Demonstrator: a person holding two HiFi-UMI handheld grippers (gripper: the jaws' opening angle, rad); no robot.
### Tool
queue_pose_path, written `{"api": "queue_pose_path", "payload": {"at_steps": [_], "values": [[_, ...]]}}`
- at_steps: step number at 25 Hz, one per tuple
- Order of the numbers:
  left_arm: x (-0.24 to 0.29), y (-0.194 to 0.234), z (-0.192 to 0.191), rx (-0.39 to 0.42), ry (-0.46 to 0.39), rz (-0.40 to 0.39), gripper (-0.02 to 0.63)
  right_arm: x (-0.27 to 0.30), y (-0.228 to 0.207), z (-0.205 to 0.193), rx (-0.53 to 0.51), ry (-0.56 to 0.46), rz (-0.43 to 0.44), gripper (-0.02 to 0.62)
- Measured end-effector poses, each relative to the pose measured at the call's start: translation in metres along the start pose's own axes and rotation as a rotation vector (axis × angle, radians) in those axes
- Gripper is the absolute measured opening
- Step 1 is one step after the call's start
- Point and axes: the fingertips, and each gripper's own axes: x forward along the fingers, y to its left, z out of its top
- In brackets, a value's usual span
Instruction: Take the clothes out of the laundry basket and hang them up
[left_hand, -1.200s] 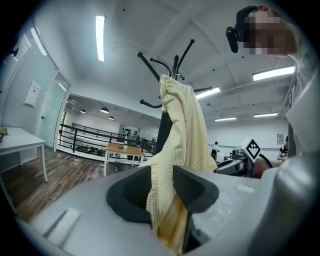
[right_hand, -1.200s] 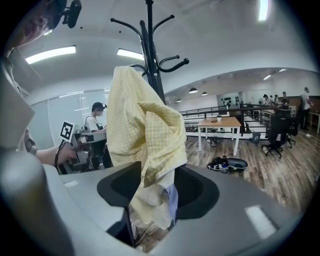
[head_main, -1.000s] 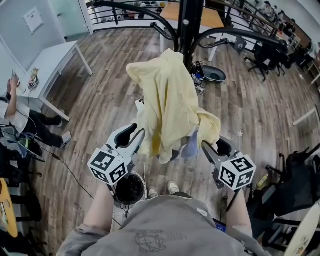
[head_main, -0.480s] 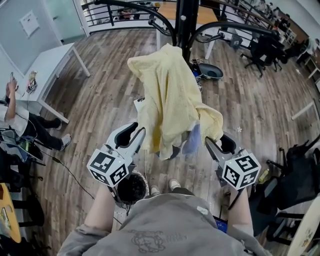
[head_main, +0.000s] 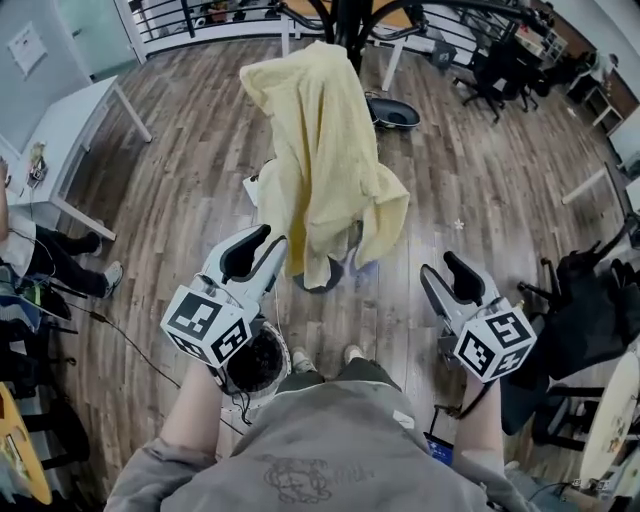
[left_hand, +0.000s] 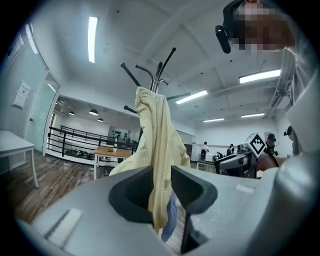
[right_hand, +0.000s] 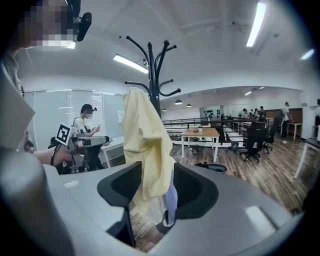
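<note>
garment (head_main: 325, 150): yellow checked, hanging bunched on coat rack (right_hand: 156, 85)
left tongs (head_main: 272, 246): standing wide, empty
right tongs (head_main: 435, 268): just been opening, empty

Yellow garment (head_main: 330, 160) on coat stand (right_hand: 156, 80) blocks straight ahead; floor (head_main: 470, 200) open either side of it.

A black coat stand (right_hand: 155, 85) on the wood-plank floor (head_main: 190, 200) carries a pale yellow garment (head_main: 325, 150) draped over its hooks. A dark low tub (head_main: 392, 110) lies beside the stand.
</note>
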Motion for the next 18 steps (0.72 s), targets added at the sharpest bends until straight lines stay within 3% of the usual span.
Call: {"api": "queue_pose_path", "payload": {"at_steps": [9, 18], "values": [[0.008, -0.052, 0.006, 0.021, 0.001, -0.01, 0.103, -0.046, -0.012, 0.013, -0.021, -0.075, 0.011, 0.224], [0.054, -0.134, 0.021, 0.037, -0.028, -0.039, 0.074, -0.107, -0.066, 0.018, -0.04, -0.124, -0.003, 0.192]]}}
